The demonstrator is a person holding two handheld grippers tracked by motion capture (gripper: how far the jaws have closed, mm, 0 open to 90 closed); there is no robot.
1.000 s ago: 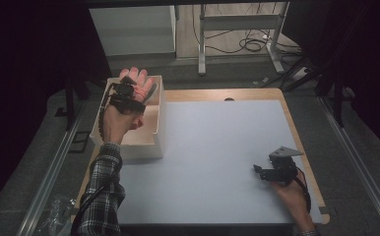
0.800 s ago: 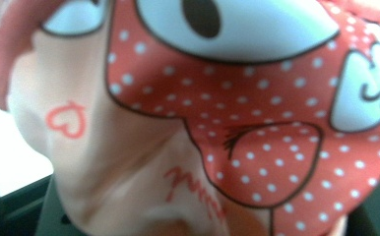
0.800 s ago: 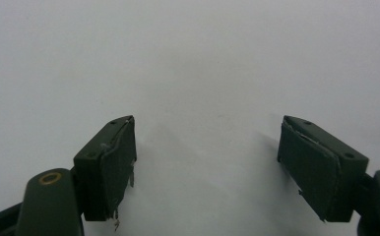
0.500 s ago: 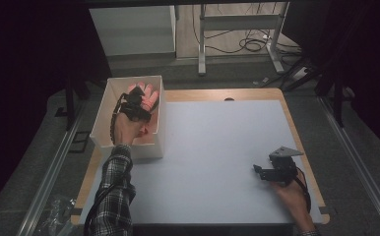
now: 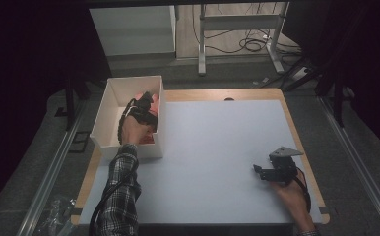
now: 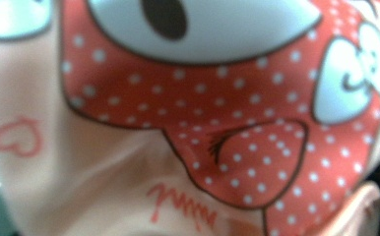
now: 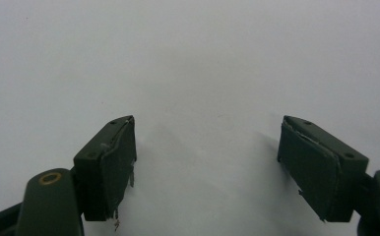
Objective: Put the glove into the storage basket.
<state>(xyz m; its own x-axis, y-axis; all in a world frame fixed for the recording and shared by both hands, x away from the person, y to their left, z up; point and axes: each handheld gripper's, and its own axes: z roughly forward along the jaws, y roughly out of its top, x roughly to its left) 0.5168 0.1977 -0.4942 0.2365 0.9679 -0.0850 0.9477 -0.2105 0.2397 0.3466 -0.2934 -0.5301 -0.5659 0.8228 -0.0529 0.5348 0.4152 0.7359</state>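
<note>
Reaching into the white box (image 5: 110, 112) at the bench's (image 5: 217, 147) left edge, my left hand-held gripper (image 5: 147, 104) holds a pink and red dotted cloth item (image 6: 188, 128). My right hand-held gripper (image 7: 205, 162) rests released on bare bench.

Printed pink cloth (image 6: 193, 128) blurred, cut off by every edge; hides left gripper's jaws.

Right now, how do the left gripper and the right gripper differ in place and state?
The left gripper is inside the white box, close against a pink and red dotted item; the right gripper rests over the bare white table. The right one's fingers stand open with nothing between; the left's cannot be judged. Both are hand-held.
</note>
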